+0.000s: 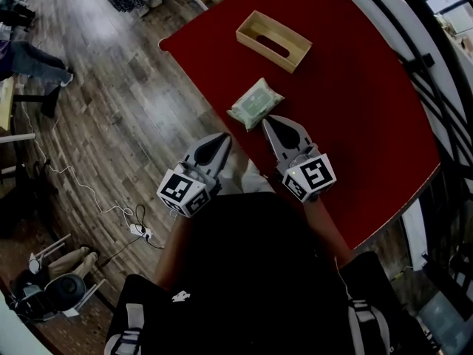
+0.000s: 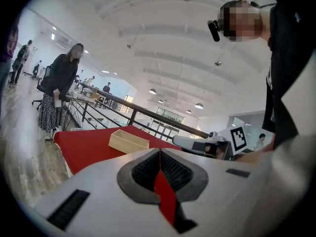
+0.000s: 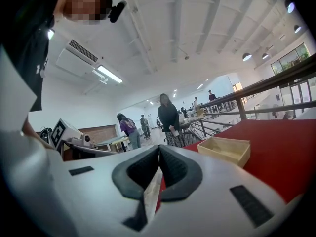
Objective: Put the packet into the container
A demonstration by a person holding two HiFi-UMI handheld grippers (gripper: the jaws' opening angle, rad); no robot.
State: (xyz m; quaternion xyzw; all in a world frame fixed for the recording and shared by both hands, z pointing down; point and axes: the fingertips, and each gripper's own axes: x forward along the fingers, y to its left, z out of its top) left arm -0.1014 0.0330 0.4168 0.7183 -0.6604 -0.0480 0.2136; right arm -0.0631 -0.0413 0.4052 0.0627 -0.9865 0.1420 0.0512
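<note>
In the head view a pale green packet lies flat on the red table. An open wooden container stands farther back on that table. My right gripper hovers just short of the packet's near edge, its jaws shut and empty. My left gripper is over the table's left edge, also shut on nothing. The left gripper view shows its tips meeting, with the container ahead and the right gripper beside it. The right gripper view shows closed jaws and the container; the packet is hidden there.
The table's left edge drops to a wooden floor with a cable and a power strip. A black railing runs along the far right side. A person stands past the table's end, and others are farther back.
</note>
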